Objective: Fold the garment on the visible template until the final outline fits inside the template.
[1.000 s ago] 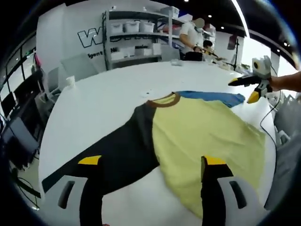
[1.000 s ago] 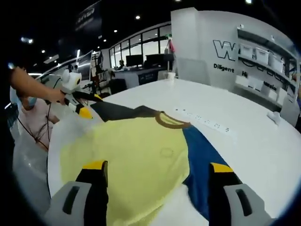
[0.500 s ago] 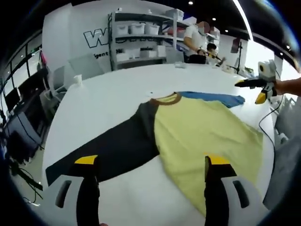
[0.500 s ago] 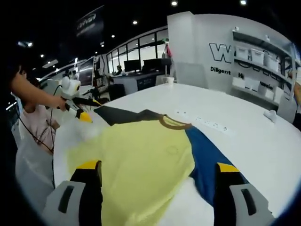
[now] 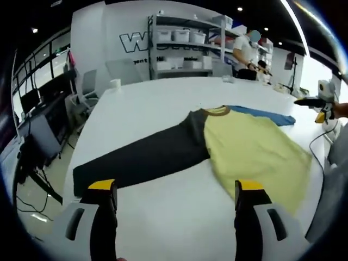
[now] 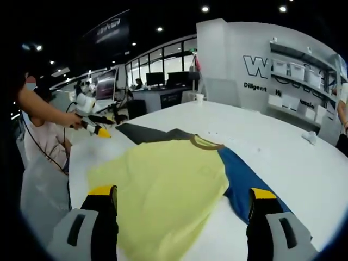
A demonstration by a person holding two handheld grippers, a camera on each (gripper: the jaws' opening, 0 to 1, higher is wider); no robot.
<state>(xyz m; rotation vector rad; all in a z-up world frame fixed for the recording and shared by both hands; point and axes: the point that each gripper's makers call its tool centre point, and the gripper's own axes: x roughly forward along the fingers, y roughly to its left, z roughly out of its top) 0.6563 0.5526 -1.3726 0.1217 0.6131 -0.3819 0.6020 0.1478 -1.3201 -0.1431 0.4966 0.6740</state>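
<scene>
Left gripper view: left gripper (image 5: 174, 190) released, jaws spread wide, hovering over the white table (image 5: 163, 217) with nothing between them. Shirt (image 5: 244, 149) lies flat at 1 o'clock, yellow body, dark sleeve (image 5: 141, 157) stretching to 10 o'clock, blue sleeve (image 5: 261, 114) behind. Right gripper view: right gripper (image 6: 179, 204) also released, jaws apart above the shirt's yellow hem (image 6: 168, 201); blue sleeve at 3 o'clock, brown collar (image 6: 205, 143) at 12.

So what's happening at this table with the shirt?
A person holds a two-jaw gripper in each hand above a shirt lying flat on a white table. Its yellow body, dark sleeve and blue sleeve are spread out, unfolded. The left gripper and right gripper are open, holding nothing.
</scene>
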